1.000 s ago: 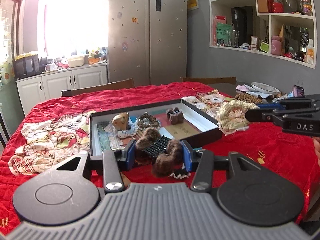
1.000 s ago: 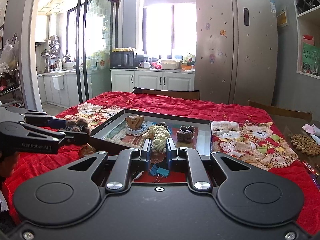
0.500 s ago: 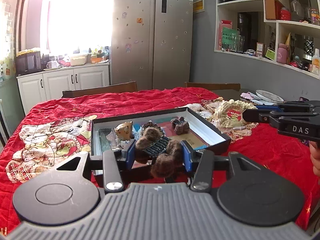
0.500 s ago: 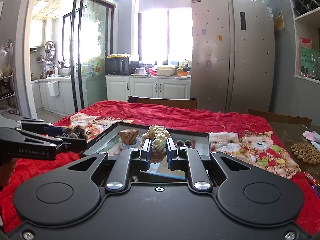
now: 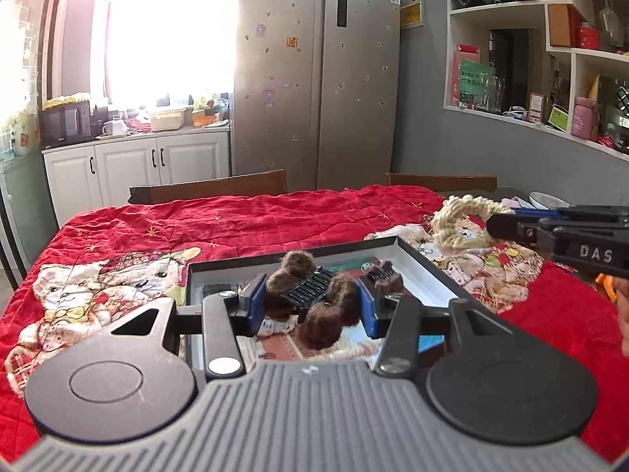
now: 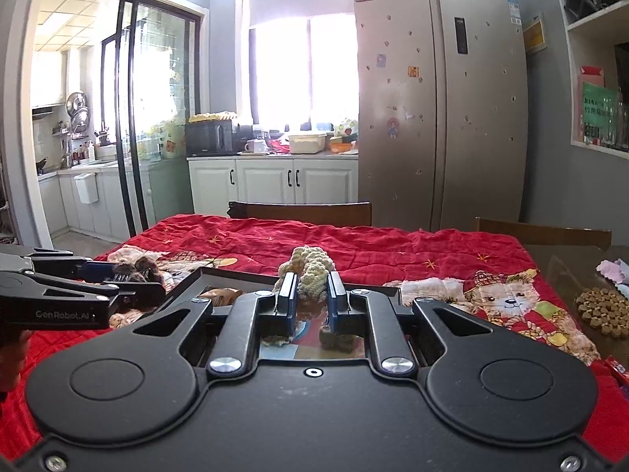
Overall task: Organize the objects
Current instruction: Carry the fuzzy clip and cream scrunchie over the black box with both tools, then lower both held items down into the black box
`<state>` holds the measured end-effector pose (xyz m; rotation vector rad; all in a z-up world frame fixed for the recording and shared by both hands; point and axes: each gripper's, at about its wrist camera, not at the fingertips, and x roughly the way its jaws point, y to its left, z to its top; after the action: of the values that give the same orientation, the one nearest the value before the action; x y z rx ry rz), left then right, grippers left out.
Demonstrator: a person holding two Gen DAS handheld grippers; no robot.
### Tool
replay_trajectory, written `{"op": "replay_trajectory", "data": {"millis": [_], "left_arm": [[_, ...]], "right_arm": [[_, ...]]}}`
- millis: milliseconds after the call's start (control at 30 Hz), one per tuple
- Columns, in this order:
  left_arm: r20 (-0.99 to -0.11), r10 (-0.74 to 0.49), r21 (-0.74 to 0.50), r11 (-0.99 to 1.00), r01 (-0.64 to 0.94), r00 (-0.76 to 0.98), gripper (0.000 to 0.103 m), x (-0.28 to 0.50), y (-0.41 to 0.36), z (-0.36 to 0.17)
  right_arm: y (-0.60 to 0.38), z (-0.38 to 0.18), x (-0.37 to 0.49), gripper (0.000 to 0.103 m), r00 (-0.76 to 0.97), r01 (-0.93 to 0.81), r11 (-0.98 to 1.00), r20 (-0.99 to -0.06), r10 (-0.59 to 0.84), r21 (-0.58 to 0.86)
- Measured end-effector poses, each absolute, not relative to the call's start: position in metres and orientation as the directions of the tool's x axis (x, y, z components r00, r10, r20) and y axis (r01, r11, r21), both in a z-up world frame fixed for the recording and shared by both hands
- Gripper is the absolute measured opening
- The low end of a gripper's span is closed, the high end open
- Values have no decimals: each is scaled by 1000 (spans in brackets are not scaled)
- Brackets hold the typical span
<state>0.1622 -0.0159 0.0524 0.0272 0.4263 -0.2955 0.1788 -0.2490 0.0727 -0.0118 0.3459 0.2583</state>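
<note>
"DAS" on right hand-held gripper (image 5: 491,226); "GenRobot.AI" on left hand-held gripper (image 6: 157,293).

1. Daylight pours in through the window (image 5: 165,39) behind the counter; its panes are blown out to pure white in both views.
2. The glare bleeds onto the left edge of the fridge (image 5: 314,74) and washes the wall beside it pale.
3. The red cloth (image 6: 354,244) is evenly and brightly lit, with only soft shadows in its folds.
4. Gripper bodies in the foreground stay dark and matte, with small highlights on their screws.
5. Fisheye distortion bows the door frame (image 6: 31,98) and the shelves (image 5: 550,59) towards the picture edges.
6. Focus is fairly sharp throughout; slight softness shows at the corners.
</note>
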Motion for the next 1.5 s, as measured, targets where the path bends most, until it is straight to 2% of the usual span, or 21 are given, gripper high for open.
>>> {"op": "replay_trajectory", "data": {"millis": [367, 733, 1200, 1500], "left_arm": [[-458, -264, -37, 960, 278, 849, 51, 214, -44, 40], [-503, -235, -41, 968, 249, 832, 51, 261, -67, 20], [-538, -232, -37, 967, 253, 810, 51, 288, -75, -9], [-546, -235, -16, 962, 271, 804, 51, 292, -82, -16]], "right_arm": [[-251, 54, 251, 15, 894, -191, 976, -392, 219, 110], [-272, 12, 311, 15, 868, -101, 972, -458, 190, 212], [-285, -23, 341, 15, 851, -72, 948, -477, 220, 309], [-288, -34, 350, 15, 848, -43, 952, -492, 194, 302]]}}
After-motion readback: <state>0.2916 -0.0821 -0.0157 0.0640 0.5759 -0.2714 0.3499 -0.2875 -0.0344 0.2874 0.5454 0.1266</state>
